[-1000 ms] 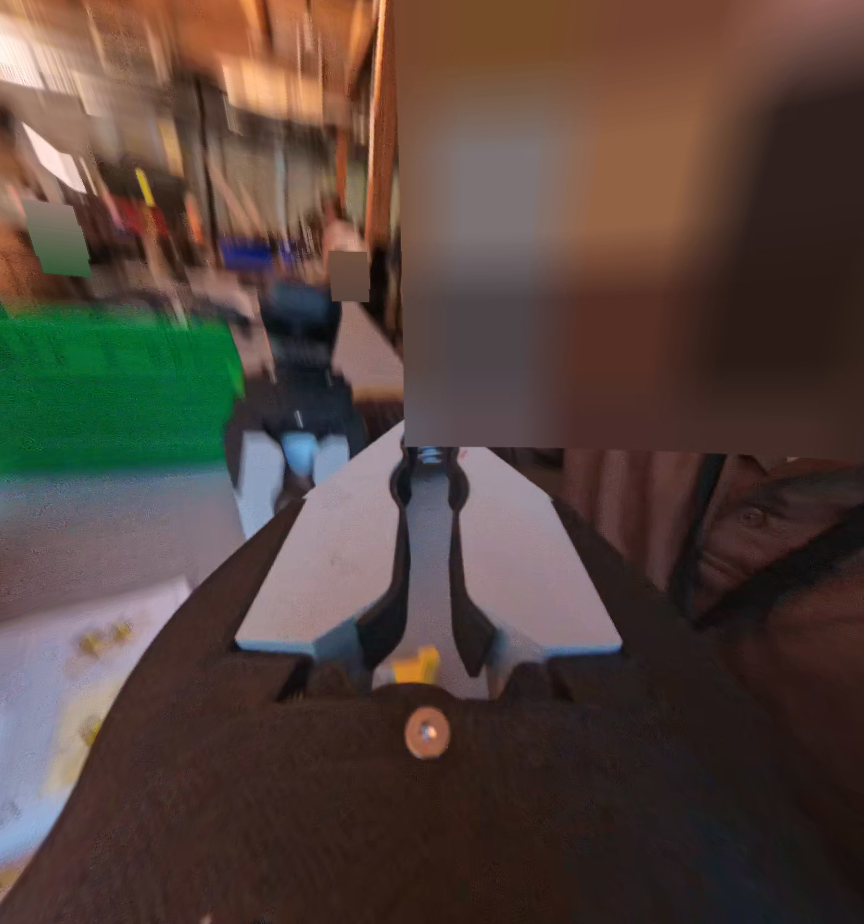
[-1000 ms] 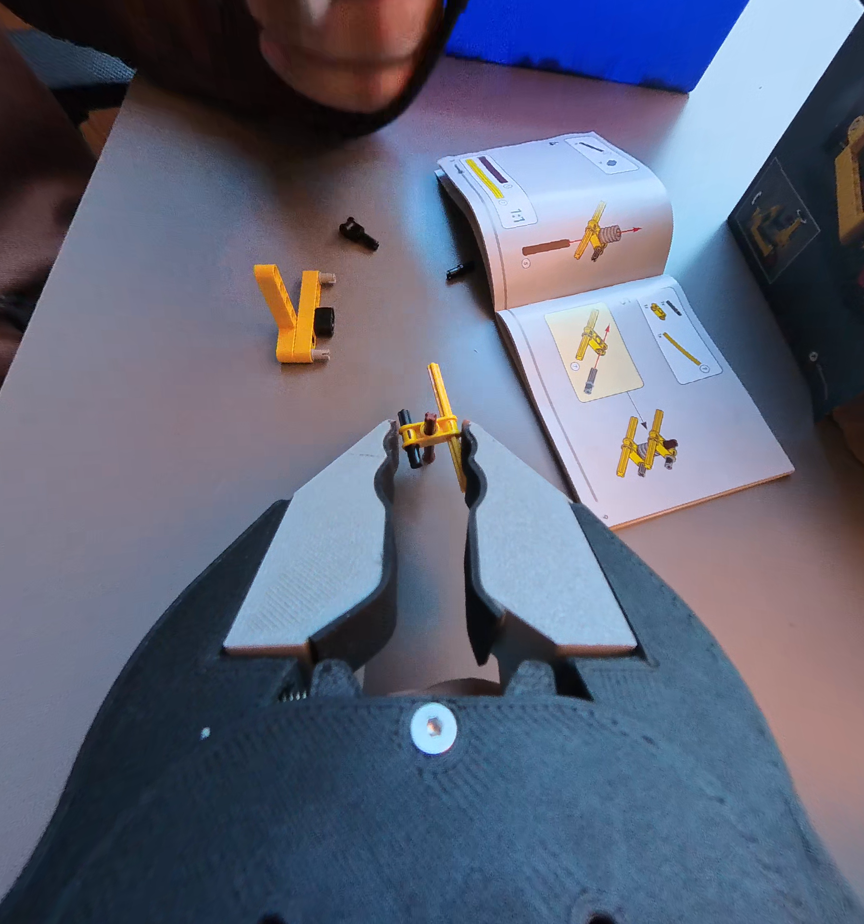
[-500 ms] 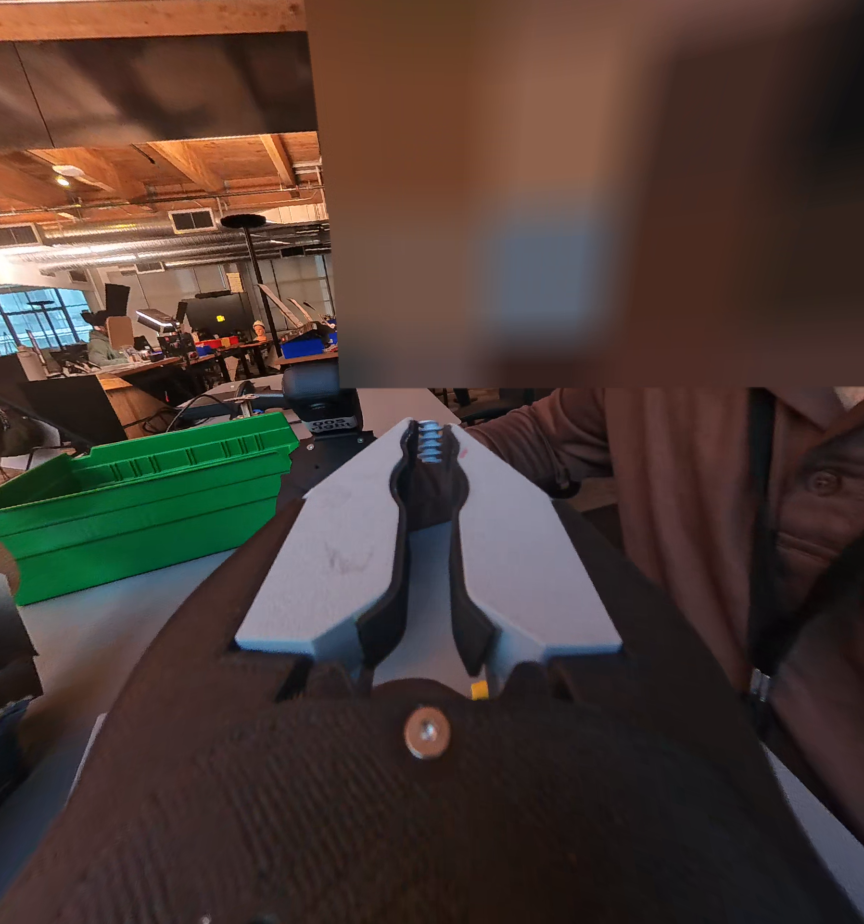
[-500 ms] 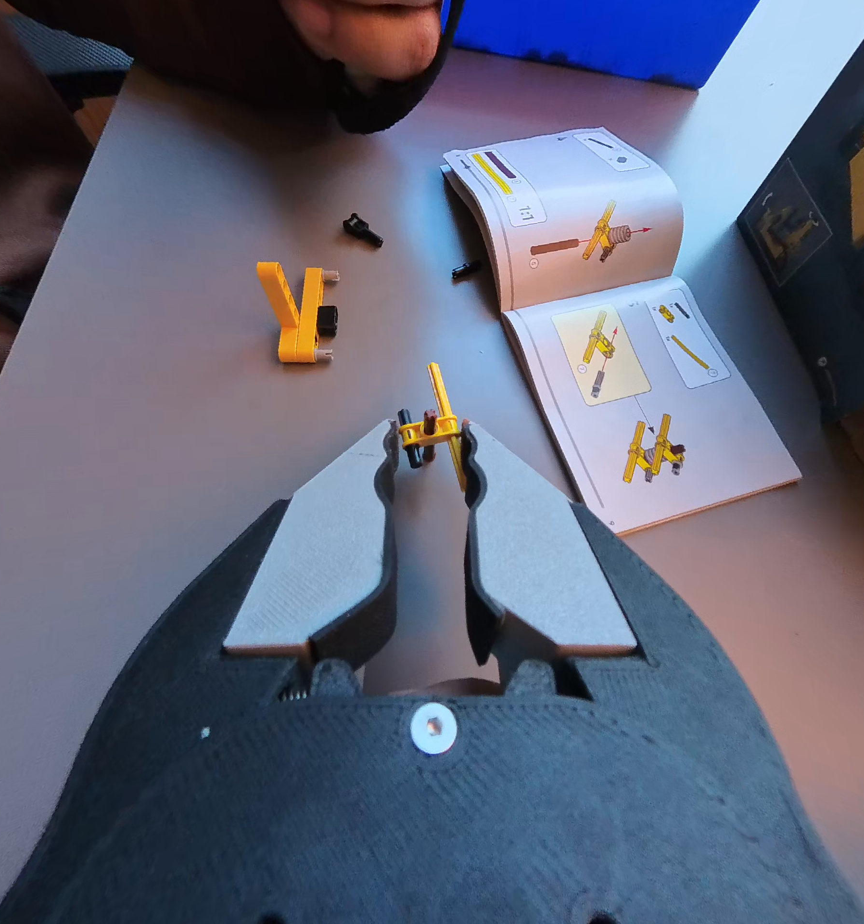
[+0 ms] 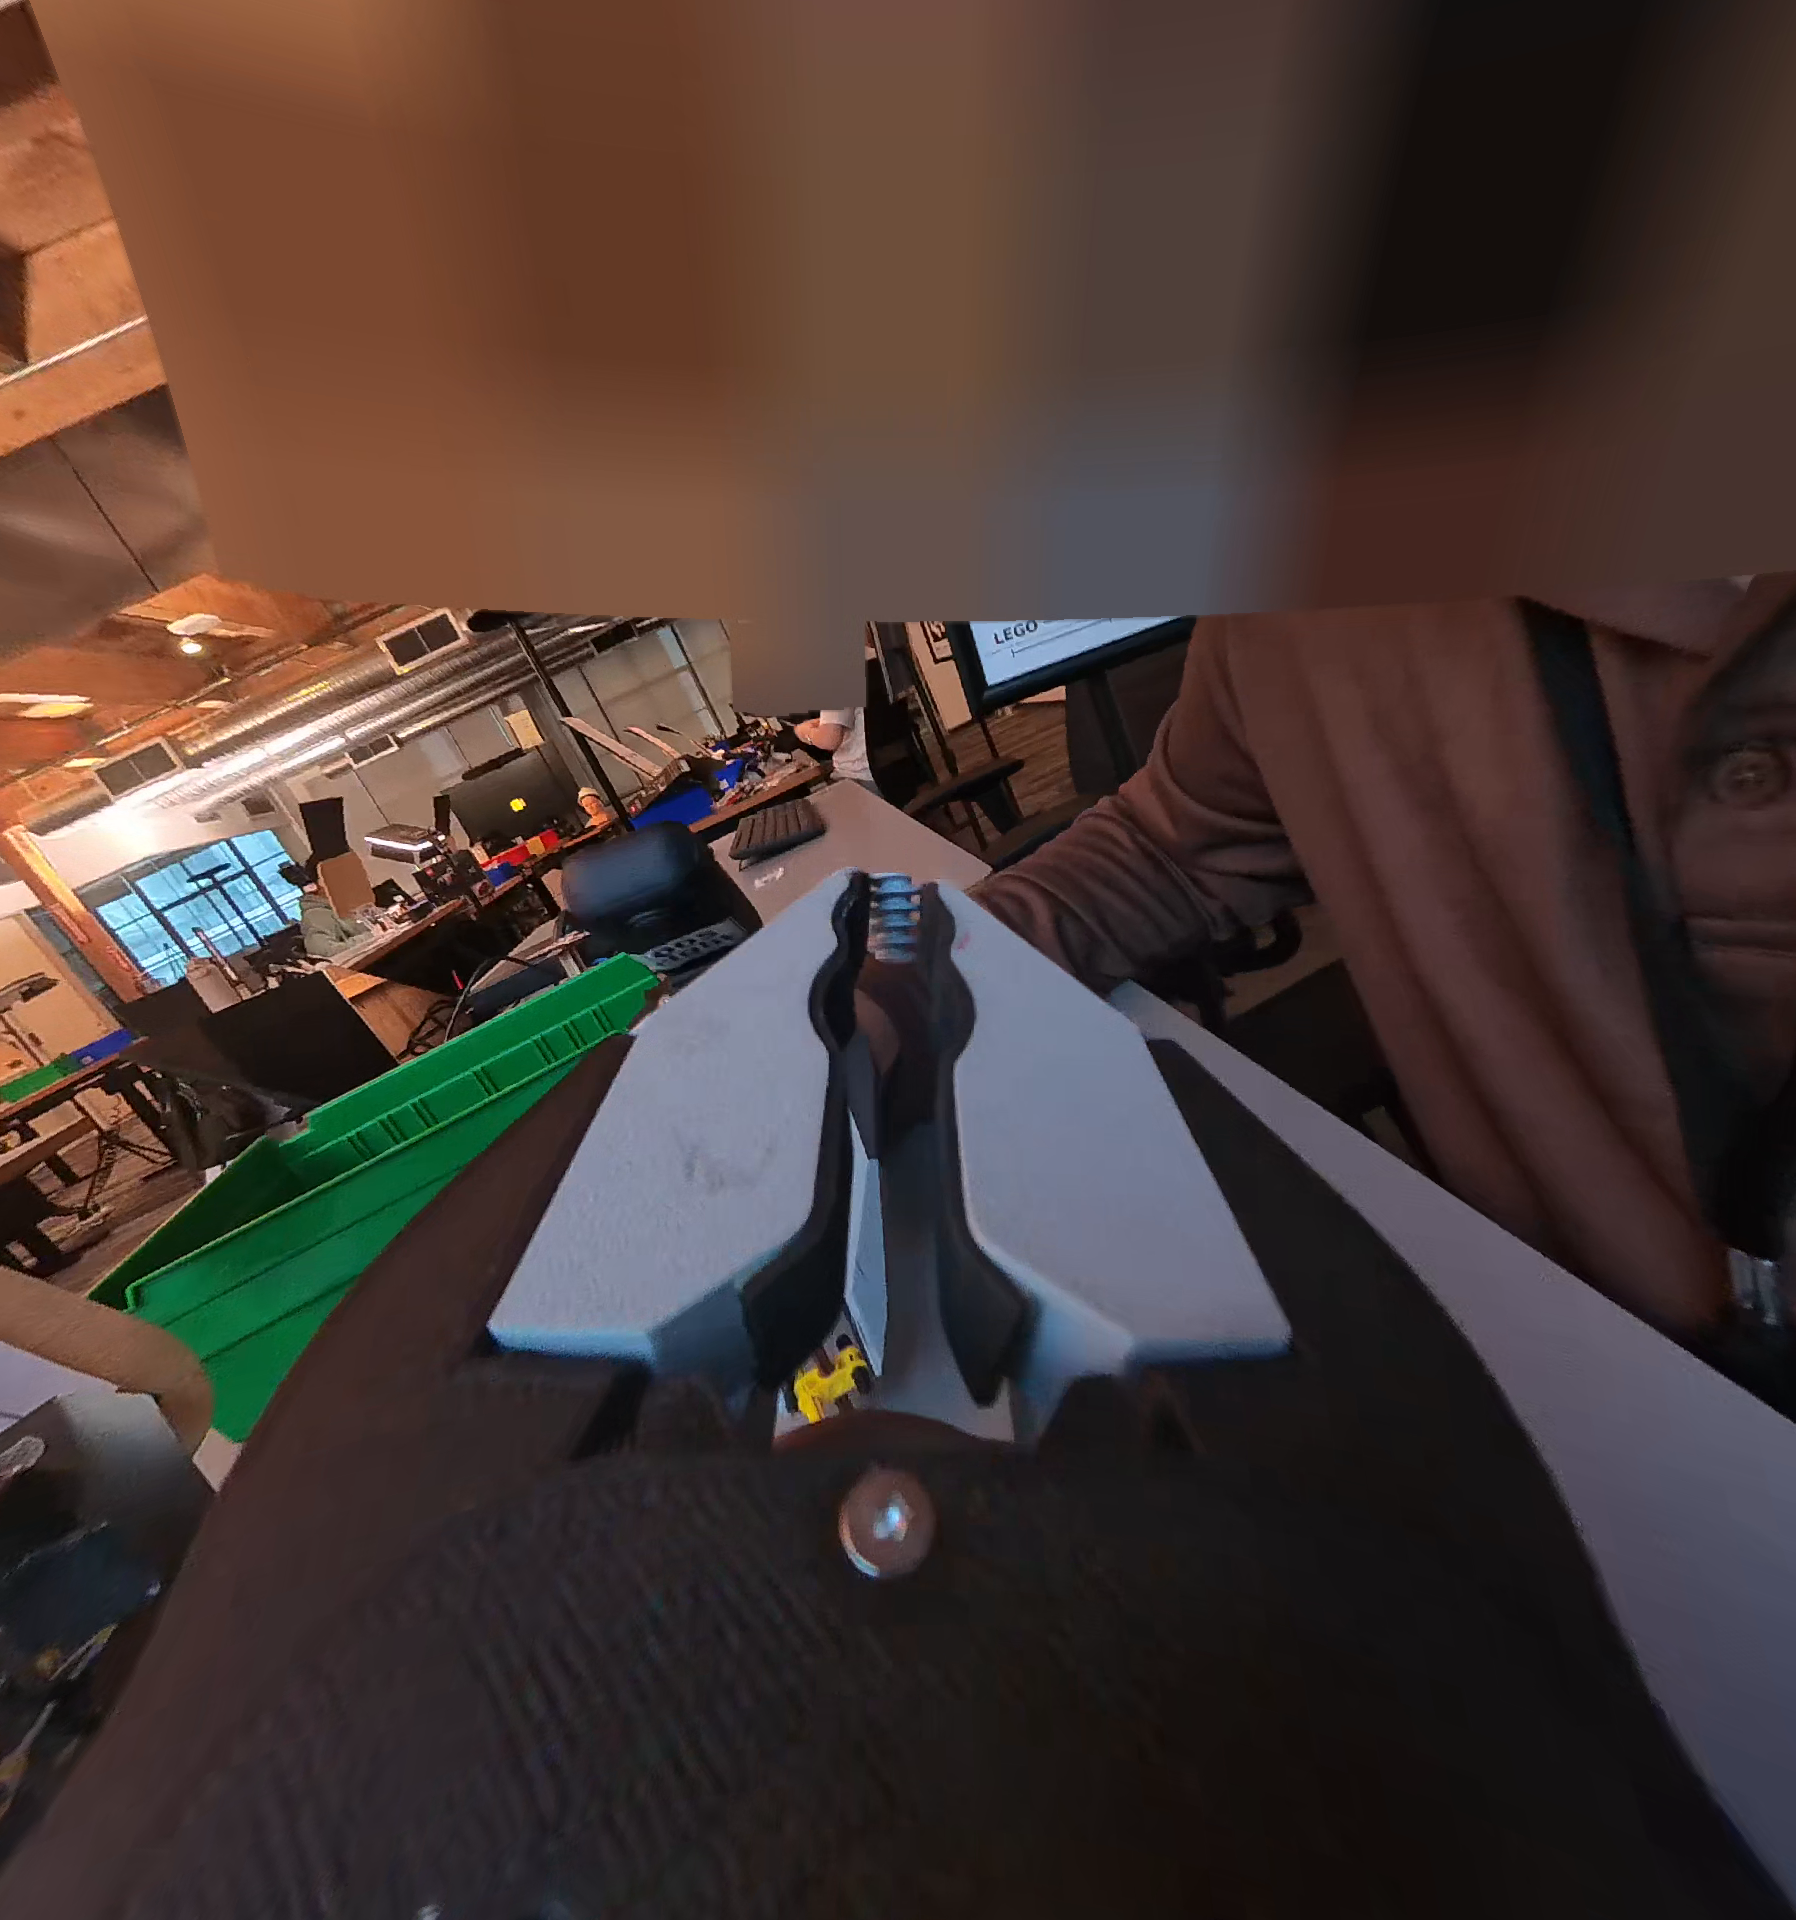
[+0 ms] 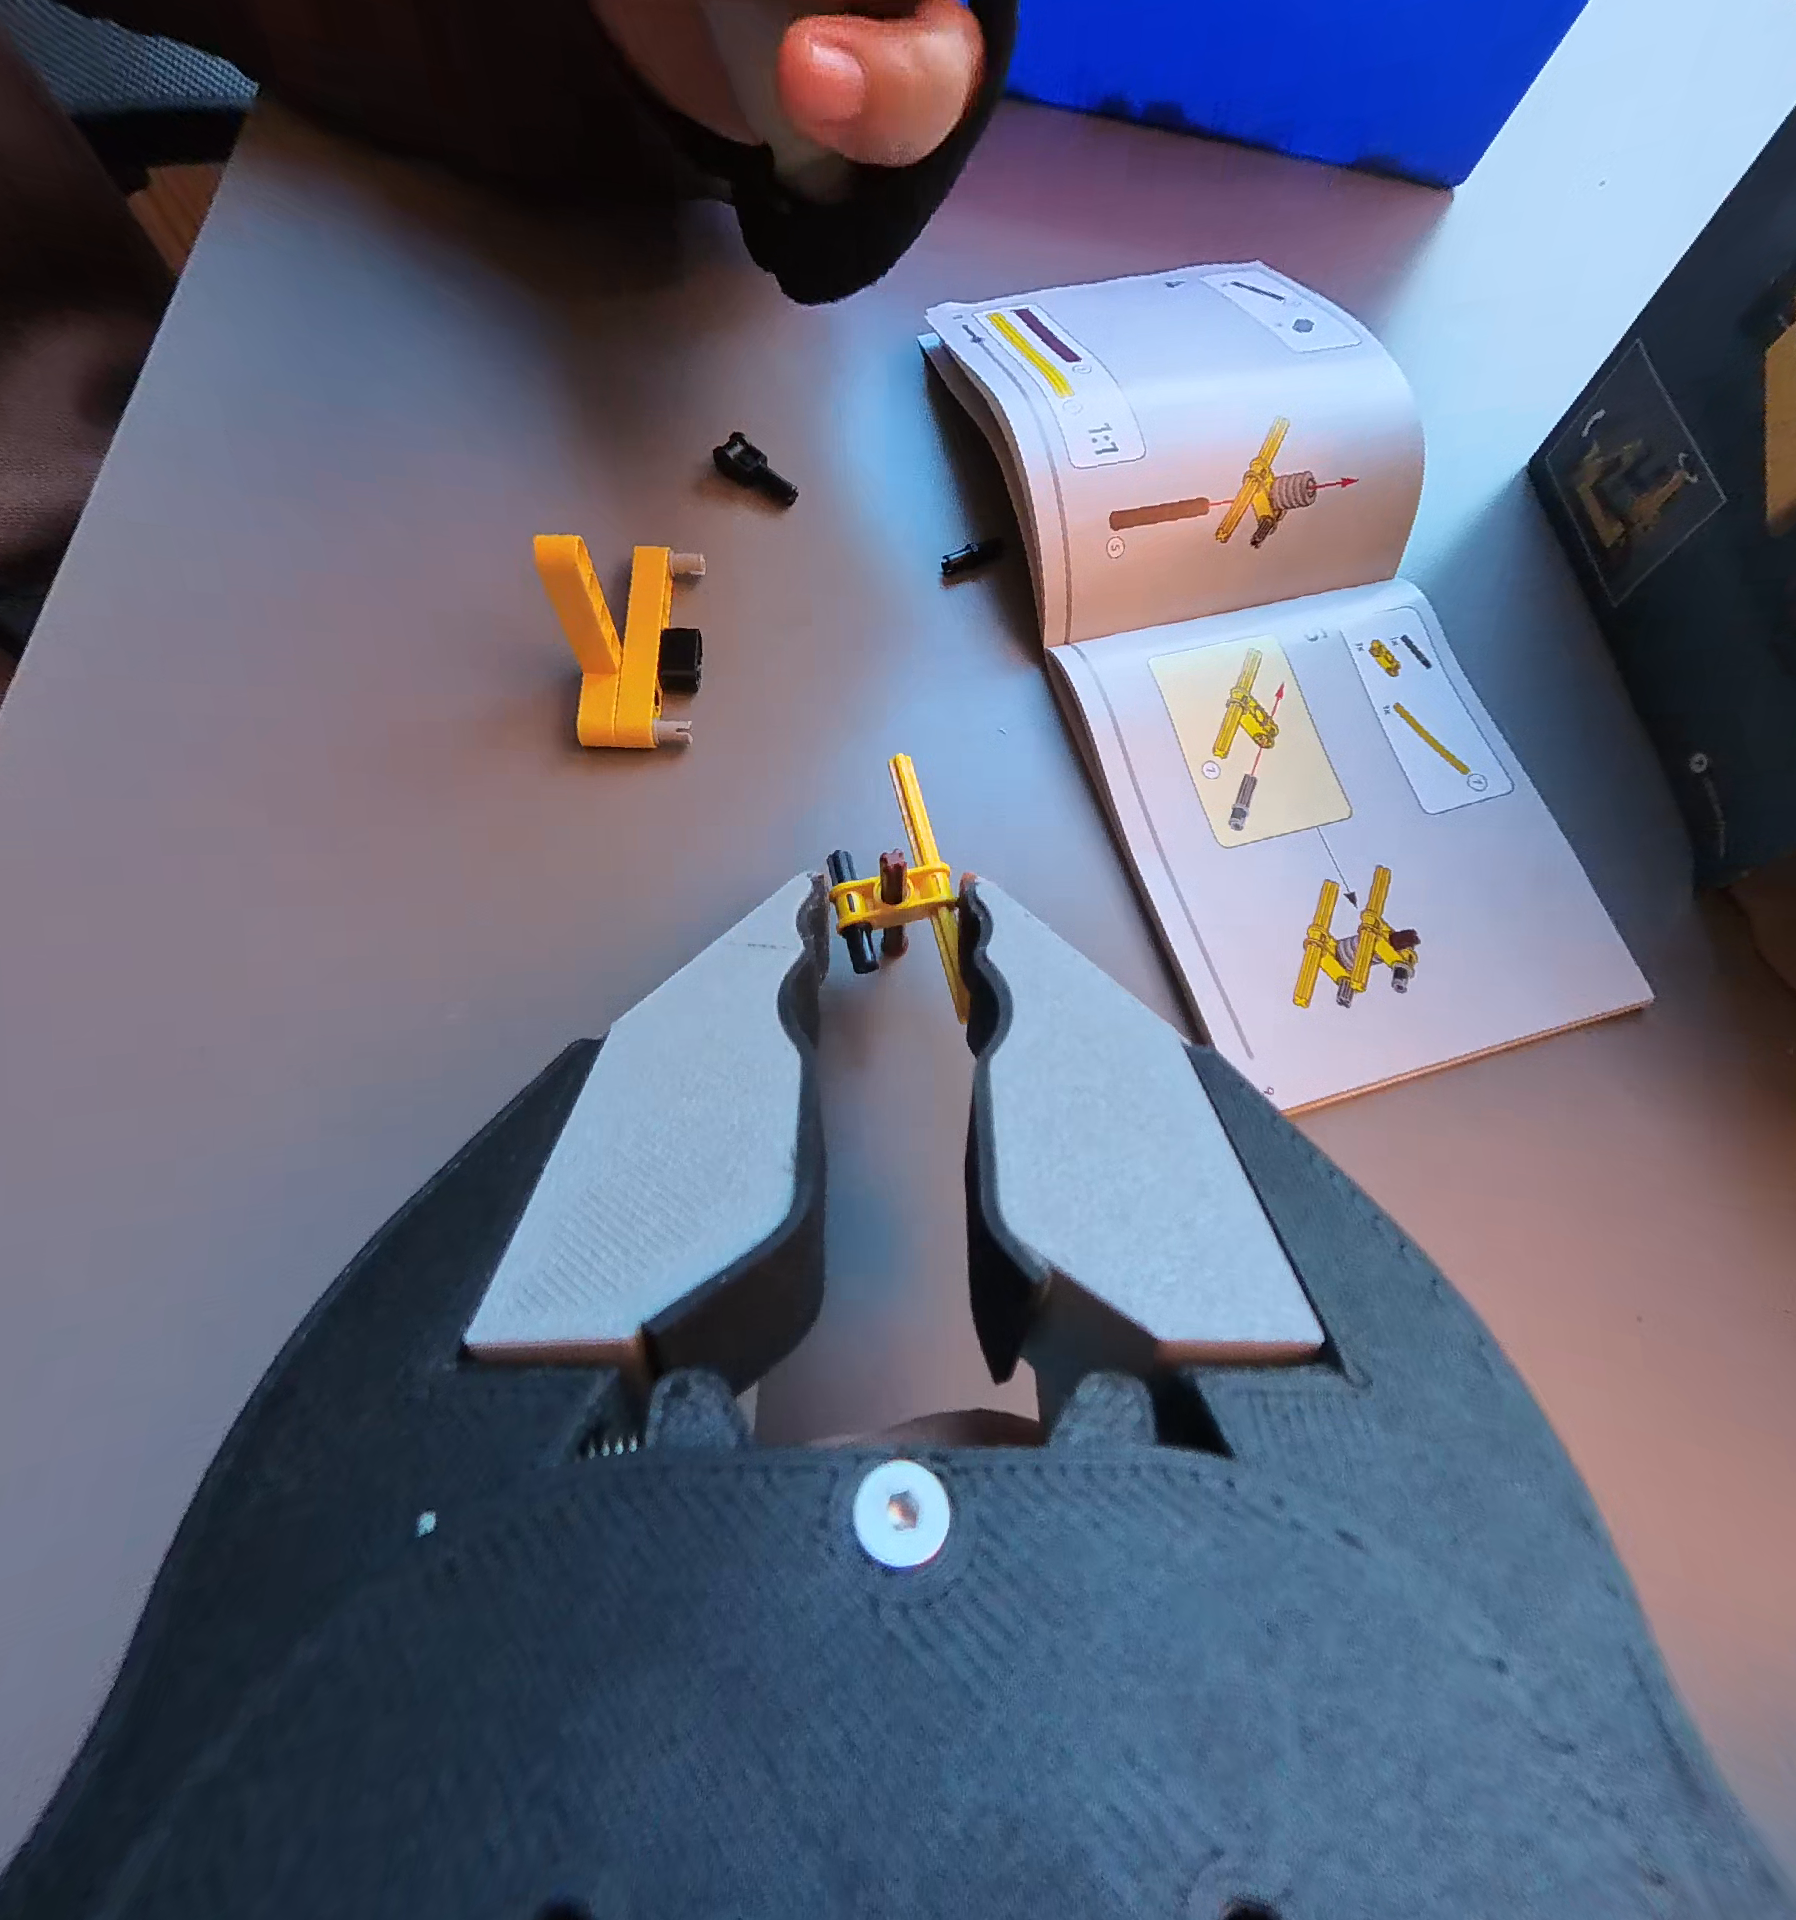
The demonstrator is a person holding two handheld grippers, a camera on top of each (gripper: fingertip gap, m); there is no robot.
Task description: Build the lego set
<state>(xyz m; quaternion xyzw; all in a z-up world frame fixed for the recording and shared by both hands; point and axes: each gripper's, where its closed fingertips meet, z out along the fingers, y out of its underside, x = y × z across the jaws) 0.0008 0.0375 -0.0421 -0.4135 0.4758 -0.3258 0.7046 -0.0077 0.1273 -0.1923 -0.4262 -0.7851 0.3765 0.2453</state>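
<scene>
My right gripper (image 6: 892, 902) is shut on a small yellow lego assembly (image 6: 899, 896): a yellow connector with a long yellow axle, a brown axle and a black pin, held above the grey table (image 6: 354, 935). My left gripper (image 5: 894, 914) is raised and tilted up toward the person, shut on a small grey ribbed worm gear (image 5: 894, 920) at its tips. A yellow beam assembly (image 6: 619, 649) with a black part lies on the table to the left. Two loose black pins (image 6: 754, 473) (image 6: 970, 556) lie farther back. A bit of the yellow assembly shows low between the left fingers (image 5: 826, 1387).
An open instruction booklet (image 6: 1247, 644) lies to the right, the dark set box (image 6: 1735, 582) beyond it. A blue bin (image 6: 1289, 73) stands at the back. A gloved hand (image 6: 832, 94) hangs over the table's far end. A green bin (image 5: 354, 1174) and the person's brown sleeve (image 5: 1185, 862) show in the left wrist view. There is about 15 centimetres between the tips of the two grippers.
The left gripper swung up and tilted with the gear in its tips. The gloved hand came lower in the right wrist view. The right gripper kept still with its assembly.
</scene>
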